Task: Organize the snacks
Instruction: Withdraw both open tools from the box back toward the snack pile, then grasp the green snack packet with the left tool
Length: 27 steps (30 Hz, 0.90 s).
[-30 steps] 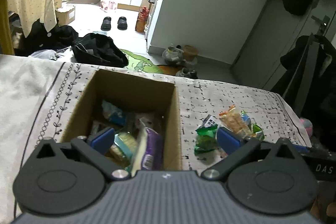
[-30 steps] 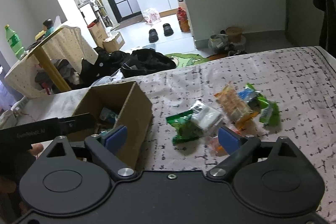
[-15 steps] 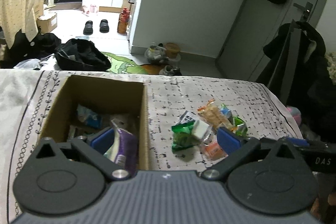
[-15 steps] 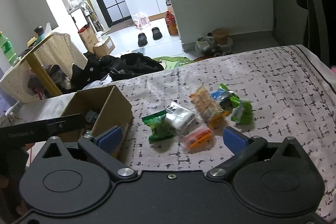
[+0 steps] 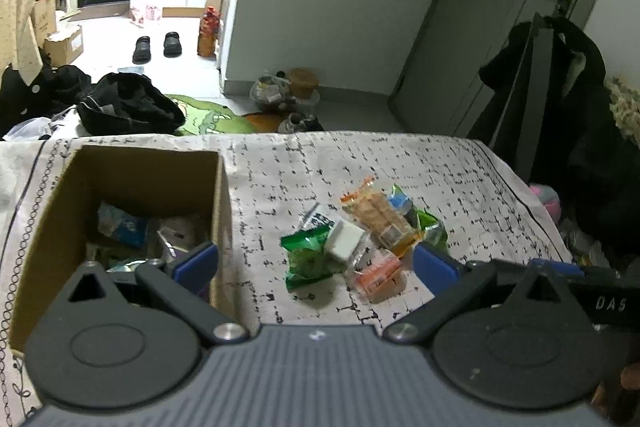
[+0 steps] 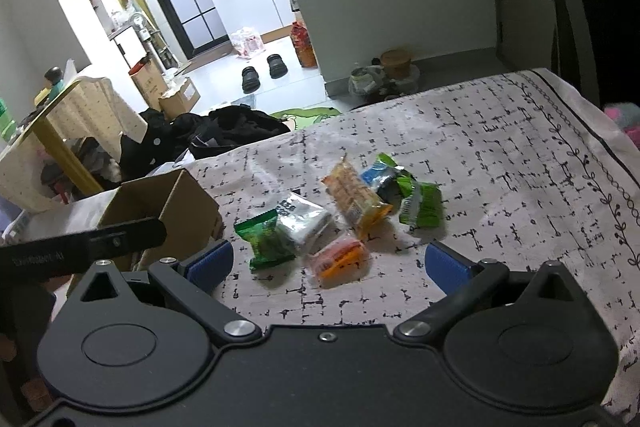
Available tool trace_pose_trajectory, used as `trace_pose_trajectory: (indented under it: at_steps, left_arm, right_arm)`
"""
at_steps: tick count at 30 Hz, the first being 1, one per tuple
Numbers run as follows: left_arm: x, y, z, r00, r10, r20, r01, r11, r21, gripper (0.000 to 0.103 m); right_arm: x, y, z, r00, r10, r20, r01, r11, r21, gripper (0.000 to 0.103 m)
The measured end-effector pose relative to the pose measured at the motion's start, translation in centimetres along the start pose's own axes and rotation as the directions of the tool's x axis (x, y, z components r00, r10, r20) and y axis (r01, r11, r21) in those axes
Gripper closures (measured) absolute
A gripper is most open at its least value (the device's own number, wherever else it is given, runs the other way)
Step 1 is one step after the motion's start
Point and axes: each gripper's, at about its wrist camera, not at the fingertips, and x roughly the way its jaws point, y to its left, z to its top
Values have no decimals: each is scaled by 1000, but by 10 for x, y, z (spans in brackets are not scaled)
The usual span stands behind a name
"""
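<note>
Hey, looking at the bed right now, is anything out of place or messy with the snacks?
Yes. A loose cluster of snack packets lies overlapping on the patterned bedspread, outside the cardboard box, which already holds other packets. Nothing looks spilled or torn.

The left gripper (image 5: 316, 265) hangs wide open over a patterned cloth (image 5: 460, 187), with a cardboard box (image 5: 132, 171) of snacks beside a little pile of snack packets (image 5: 360, 239).

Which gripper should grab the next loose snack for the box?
Probably right. The right gripper is open with the orange packet centred just ahead; the left gripper, also open, sits nearer the box.
</note>
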Motion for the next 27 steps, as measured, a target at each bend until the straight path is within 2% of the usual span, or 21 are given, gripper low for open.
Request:
trace_pose_trajectory:
  at_steps: [7, 12, 15, 17, 20, 24, 27]
  left_arm:
    - [15, -10, -1, 1000, -10, -26, 11, 1000, 29, 0]
    - [25, -12, -1, 999, -32, -28, 32, 999, 11, 5]
    - [32, -16, -1, 999, -37, -27, 38, 999, 24, 14]
    - [39, -17, 0, 999, -34, -36, 35, 999, 22, 24]
    - [50, -17, -1, 998, -29, -53, 30, 999, 13, 35]
    - [63, -16, -3, 998, -4, -68, 4, 1000, 1, 40]
    - [71, -16, -6, 996, 5, -84, -6, 1000, -7, 45]
  right_arm:
    - [6, -13, -1, 1000, 6, -10, -6, 999, 38, 2]
    - [17, -25, -3, 999, 10, -48, -5, 996, 91, 21]
    - [25, -31, -4, 997, 24, -67, -15, 991, 131, 32]
    - [30, -31, -5, 996, 34, -81, -22, 990, 142, 38]
    - [38, -29, -7, 995, 36, -92, -22, 988, 154, 43]
    - [47, -25, -8, 994, 40, -104, -23, 987, 158, 50]
    - [54, -23, -7, 993, 36, -115, -17, 987, 162, 51]
